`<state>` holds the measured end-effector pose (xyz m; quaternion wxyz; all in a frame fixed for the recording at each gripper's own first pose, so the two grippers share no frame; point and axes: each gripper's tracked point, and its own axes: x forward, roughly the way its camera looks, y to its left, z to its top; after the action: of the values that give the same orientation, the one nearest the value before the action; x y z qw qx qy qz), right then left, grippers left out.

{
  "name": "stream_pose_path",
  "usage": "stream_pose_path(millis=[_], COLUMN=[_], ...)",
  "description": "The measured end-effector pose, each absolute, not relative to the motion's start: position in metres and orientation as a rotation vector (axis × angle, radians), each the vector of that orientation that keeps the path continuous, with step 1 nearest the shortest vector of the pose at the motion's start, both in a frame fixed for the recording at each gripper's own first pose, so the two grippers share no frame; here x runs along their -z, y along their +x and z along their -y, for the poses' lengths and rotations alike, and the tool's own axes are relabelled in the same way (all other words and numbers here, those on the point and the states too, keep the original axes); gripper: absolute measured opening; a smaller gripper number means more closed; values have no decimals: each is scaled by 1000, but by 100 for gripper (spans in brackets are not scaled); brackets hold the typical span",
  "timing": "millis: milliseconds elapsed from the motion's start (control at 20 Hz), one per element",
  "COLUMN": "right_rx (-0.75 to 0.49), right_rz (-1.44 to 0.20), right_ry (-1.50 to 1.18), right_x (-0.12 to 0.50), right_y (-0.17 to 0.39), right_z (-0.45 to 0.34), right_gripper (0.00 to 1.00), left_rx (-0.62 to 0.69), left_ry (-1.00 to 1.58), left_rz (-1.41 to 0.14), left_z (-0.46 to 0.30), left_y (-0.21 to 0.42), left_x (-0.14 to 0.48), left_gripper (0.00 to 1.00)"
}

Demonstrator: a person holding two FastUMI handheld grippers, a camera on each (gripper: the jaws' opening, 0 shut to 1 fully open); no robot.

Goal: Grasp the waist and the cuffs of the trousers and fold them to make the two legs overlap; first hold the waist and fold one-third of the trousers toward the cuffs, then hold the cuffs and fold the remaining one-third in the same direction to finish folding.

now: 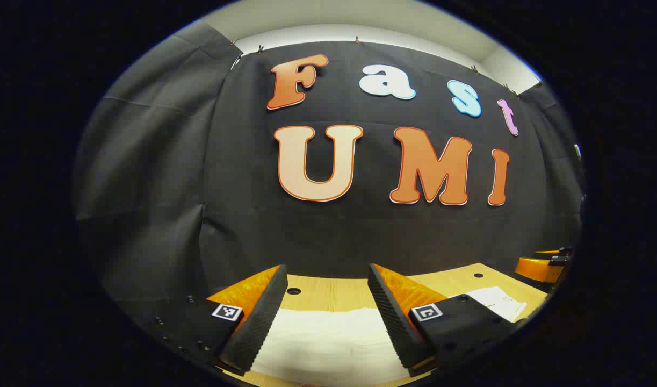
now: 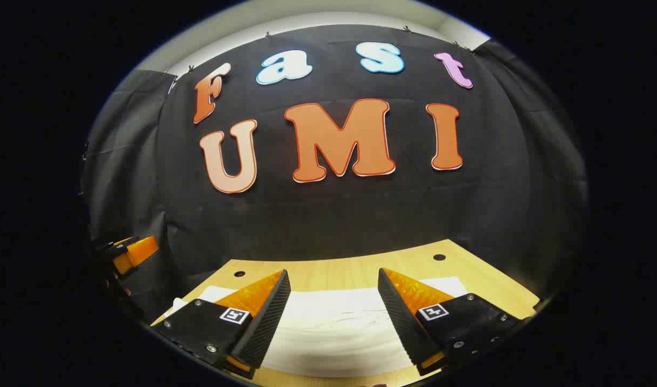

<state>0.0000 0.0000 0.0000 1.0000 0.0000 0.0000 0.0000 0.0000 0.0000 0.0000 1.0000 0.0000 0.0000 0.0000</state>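
While both grippers hung over the wooden table, the white trousers lay flat on it, stretching toward its far edge. They looked soft, thin and light, so they would likely bend and slide easily; the waist and the cuffs were the best spots to pinch. One pair of trousers and two grippers were there. The left gripper was spread wide, holding nothing. The right gripper was spread too, and empty.

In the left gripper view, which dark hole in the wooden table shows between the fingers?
The round dark hole hugging the picture-left finger; the other hole lies outside, far right.
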Motion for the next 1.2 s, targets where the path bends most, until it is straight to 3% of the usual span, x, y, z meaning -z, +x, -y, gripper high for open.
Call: stream_pose_path(millis=[300,1200], right_rx=[69,62], right_rz=[18,-128], right_ry=[-66,-26], right_x=[-13,24], right_y=[2,15], right_z=[34,50], right_gripper=[98,99], left_rx=[1,-16], left_ry=[56,65], left_rz=[25,-24], left_z=[8,18], left_y=[5,7], left_x=[-7,8], left_gripper=[99,98])
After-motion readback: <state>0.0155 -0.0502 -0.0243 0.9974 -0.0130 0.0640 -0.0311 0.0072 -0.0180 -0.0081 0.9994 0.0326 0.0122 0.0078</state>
